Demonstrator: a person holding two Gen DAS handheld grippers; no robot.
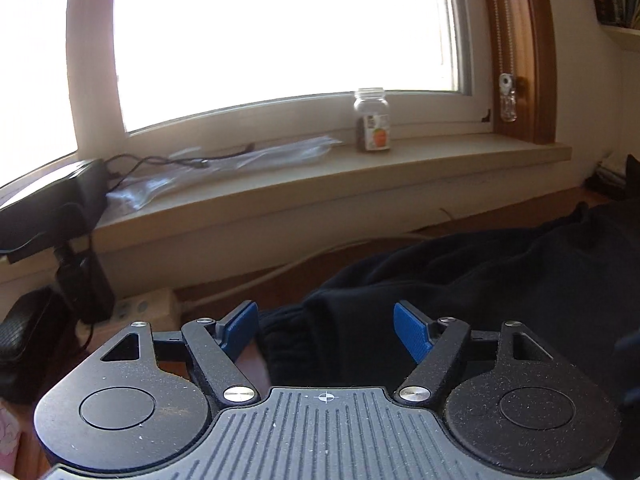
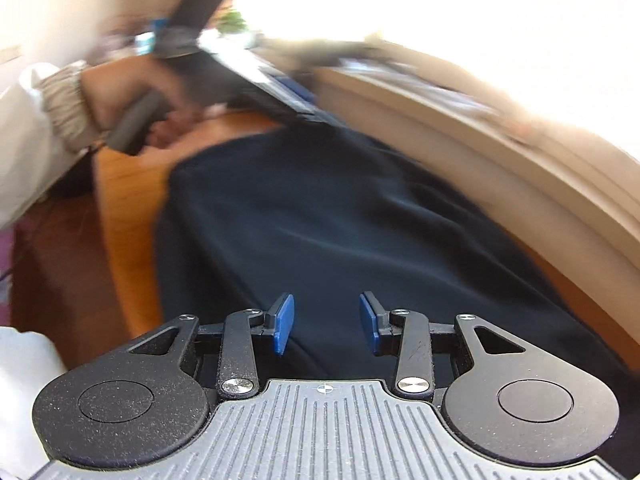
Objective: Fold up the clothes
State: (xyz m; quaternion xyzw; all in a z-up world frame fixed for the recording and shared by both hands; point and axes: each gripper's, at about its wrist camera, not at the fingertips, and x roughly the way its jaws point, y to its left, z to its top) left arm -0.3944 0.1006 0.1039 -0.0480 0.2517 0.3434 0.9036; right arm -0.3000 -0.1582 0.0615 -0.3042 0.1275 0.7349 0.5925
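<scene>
The dark garment looks soft, limp; best pinched at its ribbed cuff between the left gripper; right gripper also gapes, empty

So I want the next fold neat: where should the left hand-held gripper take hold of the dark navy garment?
Grip the thick cuffed end of the dark navy garment lying between the open jaws of the left hand-held gripper. Probably come from the near side, along the wooden table: that bunched edge is raised enough to pinch.
</scene>
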